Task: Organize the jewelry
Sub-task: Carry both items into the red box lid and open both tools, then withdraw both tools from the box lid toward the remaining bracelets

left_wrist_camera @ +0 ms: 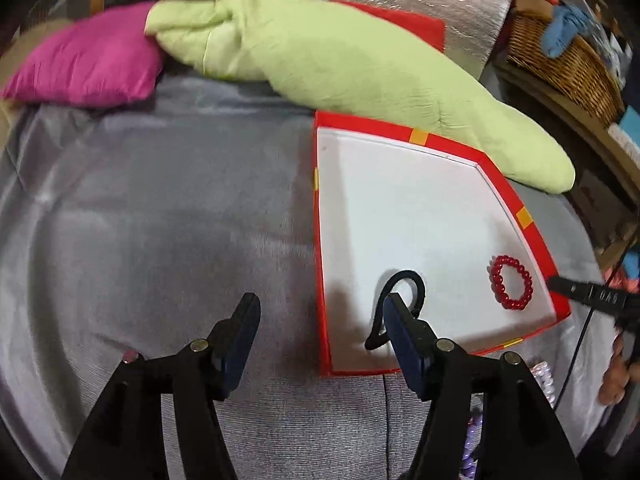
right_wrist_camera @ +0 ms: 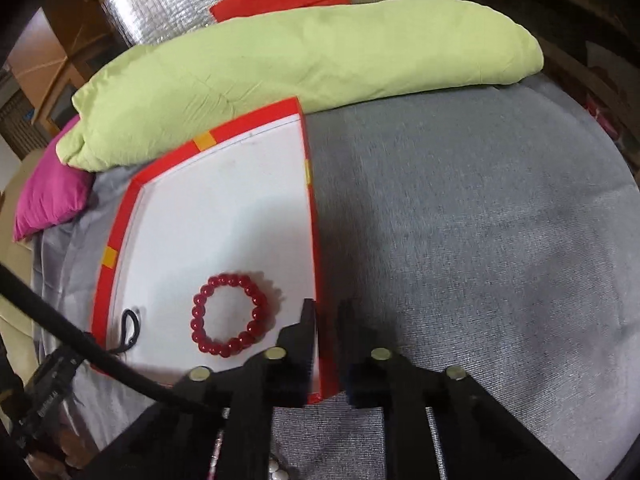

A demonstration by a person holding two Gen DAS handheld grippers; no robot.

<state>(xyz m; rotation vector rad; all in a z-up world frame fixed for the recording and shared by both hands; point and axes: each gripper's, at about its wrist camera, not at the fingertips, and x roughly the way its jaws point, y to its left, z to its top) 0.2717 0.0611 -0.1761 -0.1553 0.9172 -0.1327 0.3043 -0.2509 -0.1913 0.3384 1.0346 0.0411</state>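
Note:
A red-rimmed box lid with a white inside (left_wrist_camera: 400,216) lies on the grey bed cover; it also shows in the right wrist view (right_wrist_camera: 224,200). A red bead bracelet (left_wrist_camera: 511,282) (right_wrist_camera: 229,314) and a black hair tie (left_wrist_camera: 398,304) (right_wrist_camera: 130,330) lie in it. My left gripper (left_wrist_camera: 320,312) is open and empty, its right finger (left_wrist_camera: 404,336) over the hair tie and the tray's near left corner. My right gripper (right_wrist_camera: 328,316) is nearly shut and empty, straddling the tray's right rim beside the bracelet.
A green pillow (left_wrist_camera: 340,68) borders the tray's far side, with a pink cushion (left_wrist_camera: 88,64) to the left. A wicker basket (left_wrist_camera: 568,60) stands at the far right. Purple and pale beads (left_wrist_camera: 470,440) lie near the bed's front. White beads (right_wrist_camera: 276,470) show below my right gripper.

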